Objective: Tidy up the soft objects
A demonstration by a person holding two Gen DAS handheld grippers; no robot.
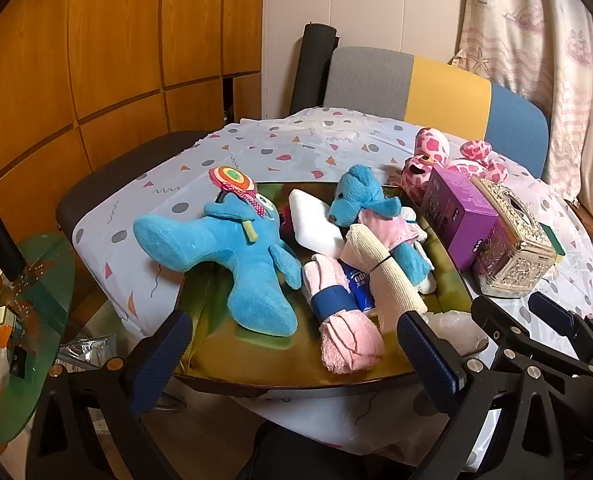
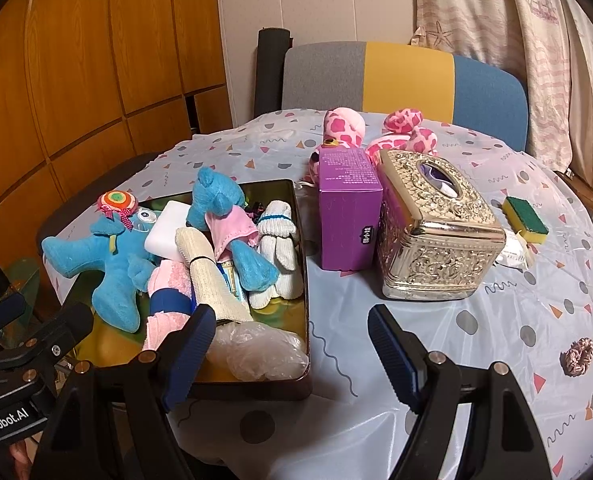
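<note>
You hold both hand-held grippers, left (image 1: 292, 354) and right (image 2: 292, 354), open and empty at the tabletop's (image 2: 476, 320) near edge, while most soft toys already crowd the tin tray (image 2: 307, 280) near its left edge; the pink plush (image 2: 396, 132) waits by the far edge.

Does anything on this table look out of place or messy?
Yes. The big blue plush toy sprawls over the gold tray's left rim, one leg hanging outside. The pink spotted plush toy lies outside the tray, behind the purple box.
</note>
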